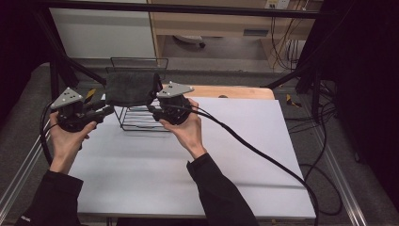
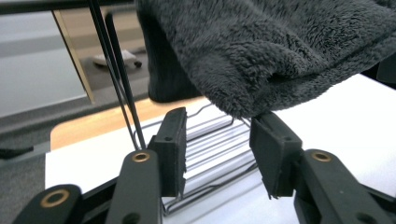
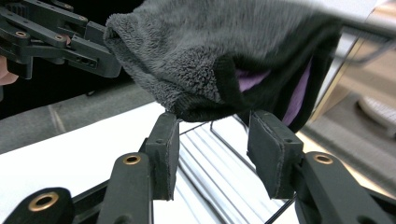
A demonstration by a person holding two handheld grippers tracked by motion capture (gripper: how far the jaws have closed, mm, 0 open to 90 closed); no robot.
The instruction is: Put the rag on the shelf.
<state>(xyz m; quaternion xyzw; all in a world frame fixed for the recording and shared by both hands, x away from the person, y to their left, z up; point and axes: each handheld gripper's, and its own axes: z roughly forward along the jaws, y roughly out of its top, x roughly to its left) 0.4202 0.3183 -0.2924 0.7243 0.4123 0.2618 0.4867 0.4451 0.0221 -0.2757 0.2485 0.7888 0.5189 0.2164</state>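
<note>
A dark grey fluffy cloth point(image 1: 129, 88) hangs draped over the top of a black wire rack point(image 1: 141, 120) at the back left of the white table top point(image 1: 188, 165). My left gripper point(image 1: 108, 111) is at the cloth's left side, and my right gripper point(image 1: 153, 108) at its right side. In the left gripper view the gripper point(image 2: 219, 130) stands open, just under the cloth's point(image 2: 261, 51) lower fold, which brushes one jaw tip. In the right gripper view the gripper point(image 3: 215, 126) is open below the cloth's point(image 3: 187, 51) hem, where a purple lining point(image 3: 254, 77) shows.
A thick black cable point(image 1: 263, 150) trails from my right gripper across the table and off its right edge. A wooden board point(image 1: 235, 92) lies behind the white top. Black frame posts point(image 1: 56, 61) stand at the back corners.
</note>
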